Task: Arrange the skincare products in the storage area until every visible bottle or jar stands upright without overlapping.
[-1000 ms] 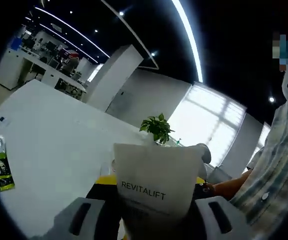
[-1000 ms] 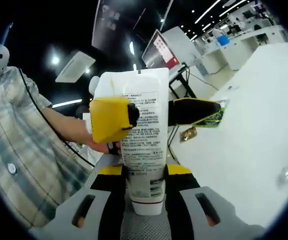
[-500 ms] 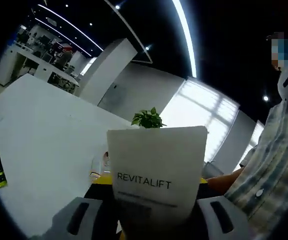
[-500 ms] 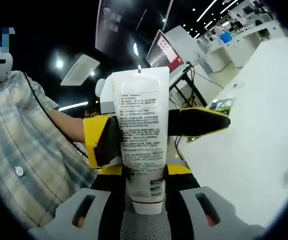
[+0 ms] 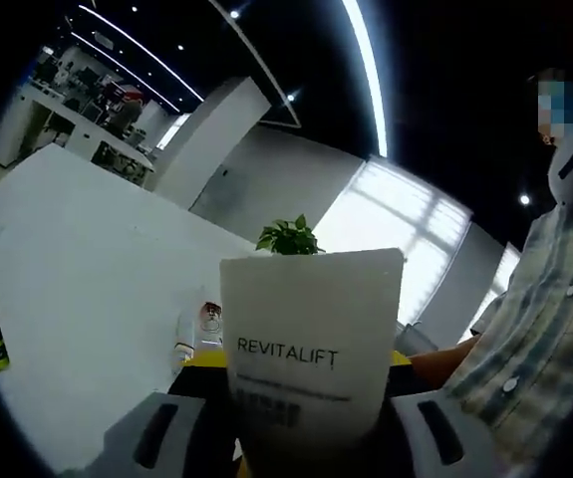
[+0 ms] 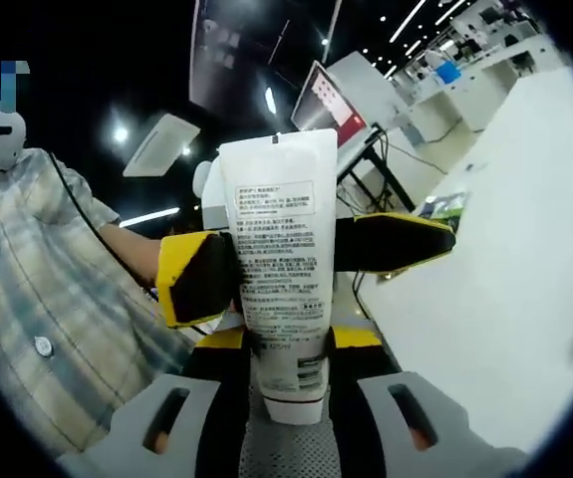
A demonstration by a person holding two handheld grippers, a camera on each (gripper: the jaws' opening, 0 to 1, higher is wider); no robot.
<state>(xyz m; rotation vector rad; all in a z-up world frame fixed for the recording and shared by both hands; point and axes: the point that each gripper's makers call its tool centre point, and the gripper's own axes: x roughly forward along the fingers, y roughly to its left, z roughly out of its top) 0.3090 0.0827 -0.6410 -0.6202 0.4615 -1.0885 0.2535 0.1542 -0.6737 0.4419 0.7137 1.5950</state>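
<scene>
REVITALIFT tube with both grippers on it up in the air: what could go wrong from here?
1. The tube is held above the white table by the right gripper at its lower end, the left gripper's fingers crossing mid-body; uneven release could let it twist or drop.
2. The soft tube may buckle under two clamps.
3. It blocks both views, so the small bottle nearby could get knocked.

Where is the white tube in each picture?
Left gripper view: the white tube stands low in the middle, its REVITALIFT side facing us.
Right gripper view: the tube fills the middle, small print facing us, yellow-and-black jaws on both sides.
Shared landmark: the white table.
</scene>
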